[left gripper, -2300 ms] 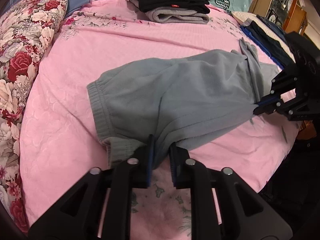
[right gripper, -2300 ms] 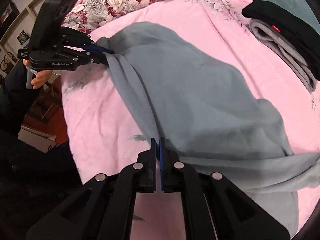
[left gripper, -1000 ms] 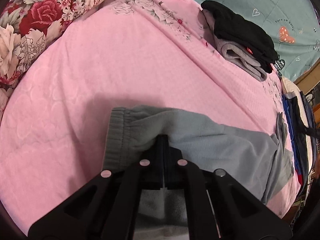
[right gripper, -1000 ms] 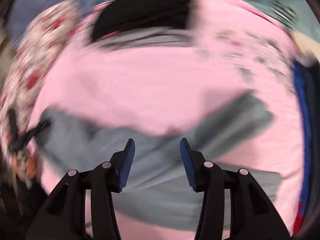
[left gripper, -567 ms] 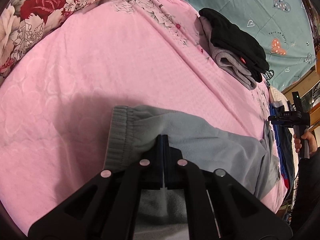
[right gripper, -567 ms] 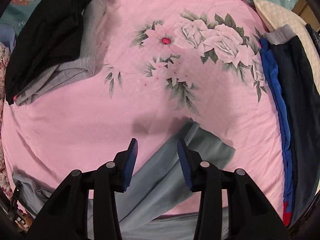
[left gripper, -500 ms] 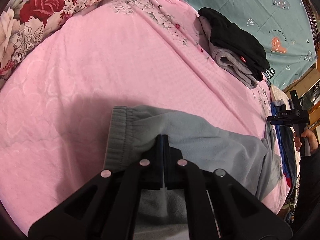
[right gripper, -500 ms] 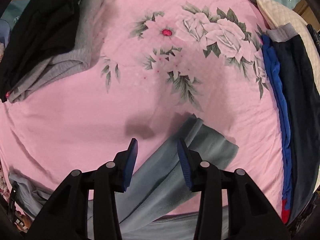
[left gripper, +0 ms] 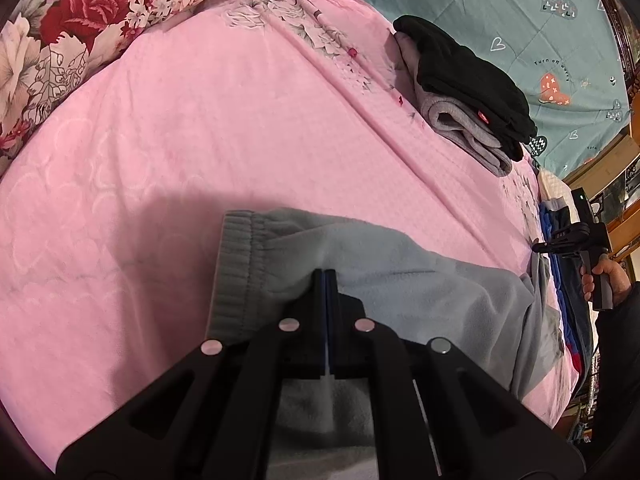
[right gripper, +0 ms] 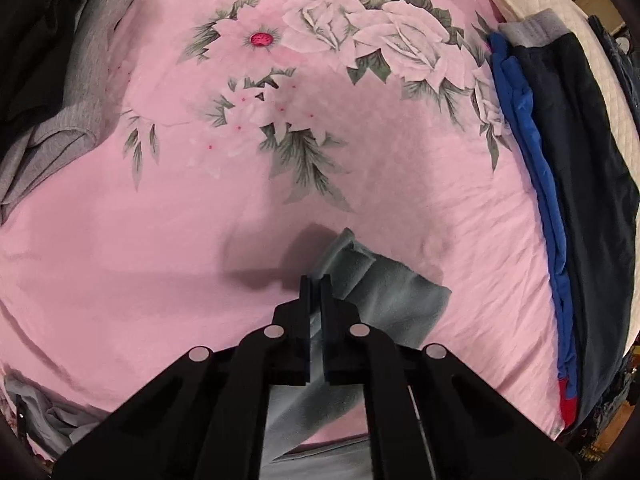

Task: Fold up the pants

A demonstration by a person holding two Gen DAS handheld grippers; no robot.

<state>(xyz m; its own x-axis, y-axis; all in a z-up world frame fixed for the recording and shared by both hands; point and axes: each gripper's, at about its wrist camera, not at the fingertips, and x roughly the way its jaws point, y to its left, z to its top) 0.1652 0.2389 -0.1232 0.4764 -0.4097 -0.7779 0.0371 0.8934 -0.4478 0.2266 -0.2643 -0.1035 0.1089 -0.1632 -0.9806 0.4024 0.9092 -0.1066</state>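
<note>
The pants [left gripper: 400, 276] are grey-blue fleece with a ribbed waistband of the same grey. The bed [left gripper: 200, 120] wears a pink sheet printed with pale roses and grey-green leaves at 12 o'clock in the right wrist view. A pillow [left gripper: 80, 20] at 10 o'clock shows red and cream roses. The quilt [left gripper: 520, 20] at 1 o'clock is teal with hearts. A black top [left gripper: 468, 76] lies on a grey one [left gripper: 460, 128]. Both claws are black with blue pads: left claw [left gripper: 325, 280], right claw [right gripper: 315, 284]. Blue and navy clothes [right gripper: 560, 200] lie at 3 o'clock.
</note>
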